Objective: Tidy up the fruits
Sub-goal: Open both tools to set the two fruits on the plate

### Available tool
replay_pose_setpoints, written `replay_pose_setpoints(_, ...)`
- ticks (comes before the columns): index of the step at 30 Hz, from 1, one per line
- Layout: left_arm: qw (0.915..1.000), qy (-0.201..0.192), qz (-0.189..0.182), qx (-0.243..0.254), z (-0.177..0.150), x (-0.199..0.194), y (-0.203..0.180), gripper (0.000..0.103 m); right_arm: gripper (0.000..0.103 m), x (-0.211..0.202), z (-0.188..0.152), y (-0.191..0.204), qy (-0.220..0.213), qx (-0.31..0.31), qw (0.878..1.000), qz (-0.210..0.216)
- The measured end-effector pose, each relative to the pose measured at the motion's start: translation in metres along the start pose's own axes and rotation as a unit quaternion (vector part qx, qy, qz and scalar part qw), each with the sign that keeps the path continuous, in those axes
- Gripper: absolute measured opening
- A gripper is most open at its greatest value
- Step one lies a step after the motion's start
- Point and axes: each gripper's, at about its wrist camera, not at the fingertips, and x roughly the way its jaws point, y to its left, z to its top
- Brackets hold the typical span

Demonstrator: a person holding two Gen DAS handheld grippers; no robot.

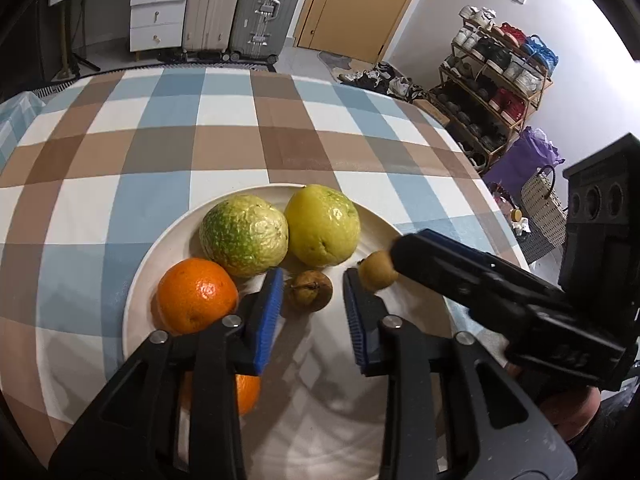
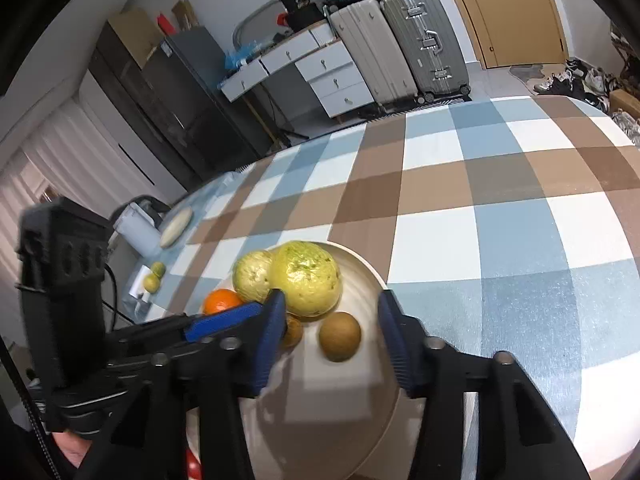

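Both grippers open over white plate (image 1: 160, 248) on table. Left gripper (image 1: 313, 280) straddles small brown pear (image 1: 310, 291); right gripper (image 2: 332, 320) frames kiwi (image 2: 340, 336). Lower squarely, close gently, avoid nudging neighbouring guavas (image 1: 244, 234).

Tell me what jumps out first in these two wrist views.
The white plate of fruit on the checked tablecloth: two big yellow-green fruits at the back, an orange at left. Both grippers hang open above it, the left gripper framing a small brown fruit, the right gripper around a kiwi-like fruit.
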Motion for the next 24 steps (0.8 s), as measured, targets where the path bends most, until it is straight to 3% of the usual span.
replay_pose_setpoints(3, 0.9999, -0.011, -0.005, 0.003, -0.004, -0.014, -0.003, 0.047, 0.080, -0.017, -0.004, 0.003, -0.023, 0.007, 1.000, 0.004)
replay_pose_setpoints(12, 0.9994, -0.029, 0.002, 0.019, -0.028, -0.061, -0.021, 0.058, 0.099, -0.070, -0.023, 0.017, -0.057, 0.013, 0.998, 0.012)
replay_pose_setpoints(19, 0.9982, -0.055, 0.014, 0.021, -0.055, -0.106, -0.031, 0.081, 0.102, -0.116, -0.045, 0.032, -0.085, 0.007, 0.996, -0.005)
replay_pose_setpoints(24, 0.9973, -0.060, 0.035, 0.022, -0.072, -0.129, -0.034, 0.089, 0.103, -0.139, -0.063, 0.045, -0.099, -0.010, 0.995, -0.017)
